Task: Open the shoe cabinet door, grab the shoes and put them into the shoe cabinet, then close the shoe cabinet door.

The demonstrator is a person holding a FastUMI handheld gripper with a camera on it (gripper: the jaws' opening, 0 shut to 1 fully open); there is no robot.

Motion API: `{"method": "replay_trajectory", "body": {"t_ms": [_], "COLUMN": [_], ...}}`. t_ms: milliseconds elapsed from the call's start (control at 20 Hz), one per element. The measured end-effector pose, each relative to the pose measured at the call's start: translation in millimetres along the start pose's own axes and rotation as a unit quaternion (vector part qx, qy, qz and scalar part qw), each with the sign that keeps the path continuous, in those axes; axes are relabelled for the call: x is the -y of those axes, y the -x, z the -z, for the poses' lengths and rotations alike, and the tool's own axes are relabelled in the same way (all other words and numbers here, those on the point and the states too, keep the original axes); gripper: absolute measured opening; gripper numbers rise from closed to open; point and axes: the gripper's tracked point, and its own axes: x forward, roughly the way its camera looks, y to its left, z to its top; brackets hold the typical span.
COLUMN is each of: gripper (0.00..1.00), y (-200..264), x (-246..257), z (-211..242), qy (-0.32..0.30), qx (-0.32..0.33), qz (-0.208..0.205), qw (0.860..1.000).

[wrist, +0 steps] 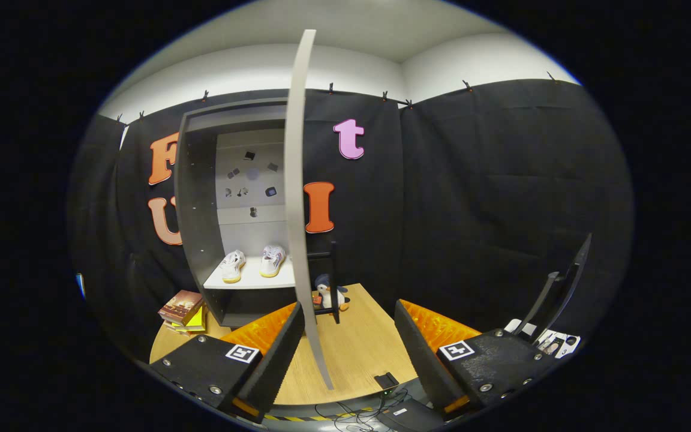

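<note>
In cabinet [198, 198]: shoes [254, 263] side by side on white shelf [249, 279].
Door [297, 198]: swung open, edge-on just ahead of fingers.
Claw [348, 345]: released, grasping nothing.
Handling: door probably stiff and light; push on free edge to close.

I am working in a staged recording booth, not a home: black cloth walls [501, 192] clipped up below white plaster, a light wooden tabletop [357, 354], loose cables [375, 411] at its near edge.
</note>
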Motion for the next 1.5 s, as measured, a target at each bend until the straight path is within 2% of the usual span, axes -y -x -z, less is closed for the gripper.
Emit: {"method": "replay_trajectory", "body": {"t_ms": [300,400,700,900,1500], "gripper": [0.94,0.93,0.9,0.9,0.9], "y": [-45,-52,-49,-41,-25], "x": [-7,-3,-16,-32,-118], "z": [25,27,28,29,30], "qy": [-0.009,-0.001,-0.018,-0.004,0.004], "qx": [-0.025,-0.026,-0.026,-0.024,-0.034], "qz": [-0.03,-0.02,-0.024,-0.016,-0.033], "qw": [0.999,0.999,0.999,1.0,0.999]}}
